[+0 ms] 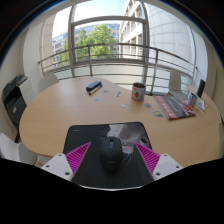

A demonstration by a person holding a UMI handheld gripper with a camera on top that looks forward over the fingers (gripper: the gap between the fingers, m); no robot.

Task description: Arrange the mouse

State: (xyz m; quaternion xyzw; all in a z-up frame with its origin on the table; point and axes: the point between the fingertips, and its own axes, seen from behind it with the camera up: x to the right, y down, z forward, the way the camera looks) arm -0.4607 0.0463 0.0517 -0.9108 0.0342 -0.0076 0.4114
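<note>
Both fingers (80,158) of gripper (112,160) clamped on mouse (110,155), lifted over mousepad (90,133); poised for placing squarely there.

No text, label, brand, number or sign can be read anywhere in this view. The dark computer mouse (110,153) between the fingers of the gripper (110,160) shows no legible logo, the dark rectangular mouse mat (85,135) under it is plain, and the cup (138,92) and the flat reddish item (178,106) farther off on the round wooden tabletop (70,108) are too small to make out any print.
</note>
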